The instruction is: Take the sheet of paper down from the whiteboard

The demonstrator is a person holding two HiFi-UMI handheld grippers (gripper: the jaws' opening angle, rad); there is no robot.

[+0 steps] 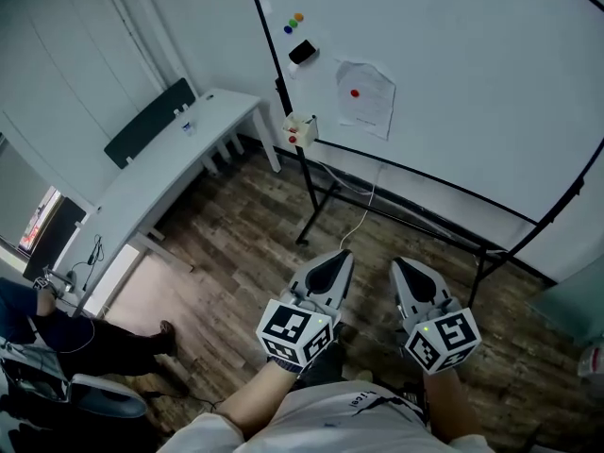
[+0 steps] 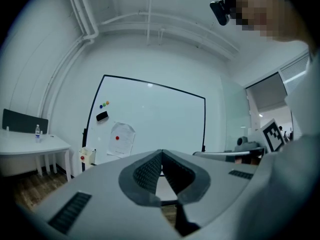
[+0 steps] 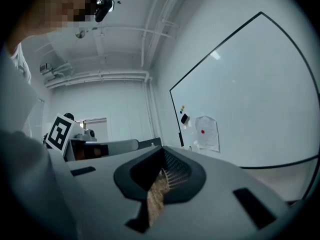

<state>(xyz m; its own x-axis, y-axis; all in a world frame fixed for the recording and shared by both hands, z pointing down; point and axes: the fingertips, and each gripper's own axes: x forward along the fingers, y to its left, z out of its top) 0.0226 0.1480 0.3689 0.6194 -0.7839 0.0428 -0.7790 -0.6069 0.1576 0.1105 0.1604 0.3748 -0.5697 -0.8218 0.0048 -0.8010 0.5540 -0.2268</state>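
A white sheet of paper (image 1: pixel 365 97) hangs on the whiteboard (image 1: pixel 472 74), pinned by a red magnet (image 1: pixel 355 92). It also shows in the left gripper view as the sheet (image 2: pixel 120 140) and in the right gripper view as the sheet (image 3: pixel 207 133). My left gripper (image 1: pixel 337 259) and right gripper (image 1: pixel 402 268) are held side by side low in the head view, well short of the board. Both are shut with nothing between the jaws. The left gripper (image 2: pixel 161 154) and right gripper (image 3: pixel 163 151) point level towards the board.
A black eraser (image 1: pixel 302 51) and coloured magnets (image 1: pixel 293 22) sit on the board above left of the sheet. A small tray (image 1: pixel 299 129) hangs on the board's stand (image 1: pixel 311 201). A white desk (image 1: pixel 160 182) with a bottle (image 1: pixel 187 124) stands left. A seated person (image 1: pixel 57 333) is at far left.
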